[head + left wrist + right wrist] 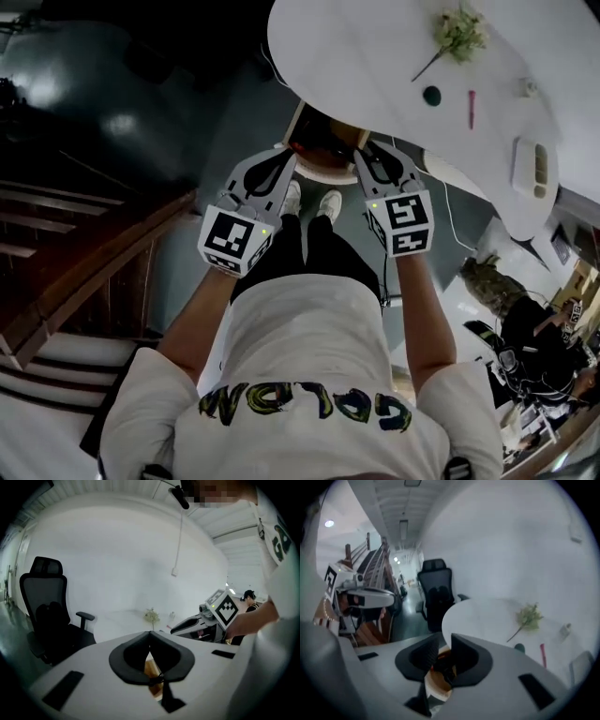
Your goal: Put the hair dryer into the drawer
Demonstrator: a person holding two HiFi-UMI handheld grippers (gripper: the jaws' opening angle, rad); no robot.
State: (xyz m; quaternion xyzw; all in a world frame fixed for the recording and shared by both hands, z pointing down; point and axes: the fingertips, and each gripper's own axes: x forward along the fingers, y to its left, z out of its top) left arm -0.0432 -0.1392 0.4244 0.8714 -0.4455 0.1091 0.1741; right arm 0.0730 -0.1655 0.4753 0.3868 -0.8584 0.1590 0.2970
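I look straight down over the person's white shirt. Both grippers are held up side by side above the feet. A wooden drawer [309,120] stands open on the floor by the white table's edge. Inside it lies something dark with a red patch [323,142]; I cannot tell for sure that it is the hair dryer. My left gripper [284,157] [150,637] has its jaws together with nothing in them. The jaws of my right gripper [370,157] [440,644] stand a narrow slit apart and are empty. Through that slit I see tan wood [436,684] and the dark thing below.
A white table [375,56] at the upper right carries a green sprig [459,33], a dark round item [431,95], a red pen [472,108] and a white device [534,167]. A black office chair [47,611] stands beside it. Wooden stairs [75,253] run at the left. Another person [534,347] sits at the lower right.
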